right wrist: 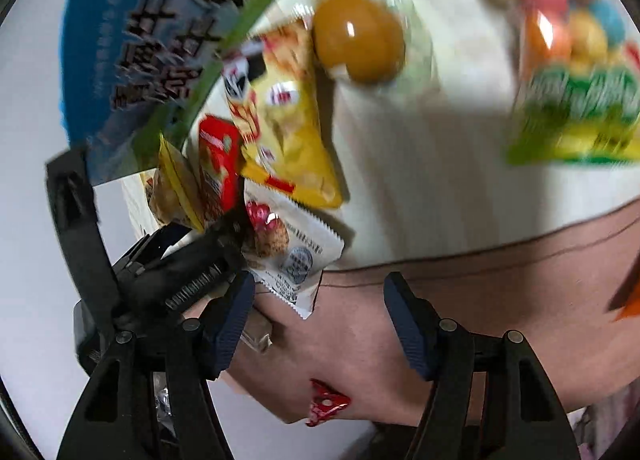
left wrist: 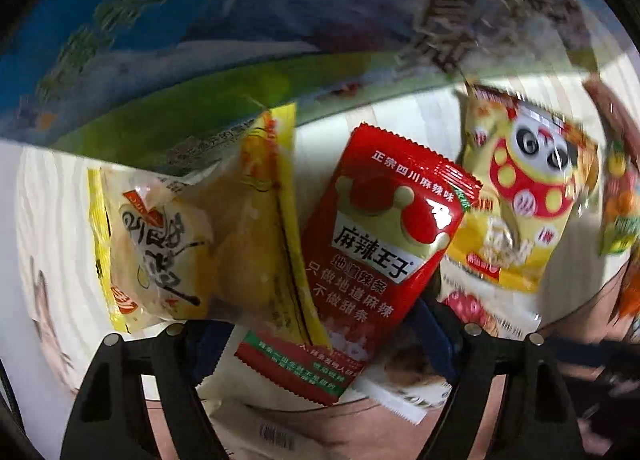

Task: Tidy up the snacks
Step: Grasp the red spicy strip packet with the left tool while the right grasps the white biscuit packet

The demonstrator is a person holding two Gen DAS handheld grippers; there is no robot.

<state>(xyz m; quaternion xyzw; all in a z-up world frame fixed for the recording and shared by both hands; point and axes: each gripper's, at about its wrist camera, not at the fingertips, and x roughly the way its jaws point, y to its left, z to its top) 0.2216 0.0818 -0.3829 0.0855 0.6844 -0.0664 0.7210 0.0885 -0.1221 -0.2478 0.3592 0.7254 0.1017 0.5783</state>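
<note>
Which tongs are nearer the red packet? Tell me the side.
Left. The left tongs straddle the red packet's lower end; the right tongs hang farther off, over the brown surface.

Glossy plastic-film red packet (left wrist: 372,256) – matt black fingers (right wrist: 234,320) with ribbed blue pads.

Spicy-strip packet (left wrist: 372,244) overlapping cake packet (left wrist: 192,236), panda packet (left wrist: 528,196) rightward

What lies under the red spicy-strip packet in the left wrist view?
The red packet overlaps the yellow cake packet's right edge and a white packet at its lower end. One left gripper finger passes beneath it; the rest is covered.
</note>
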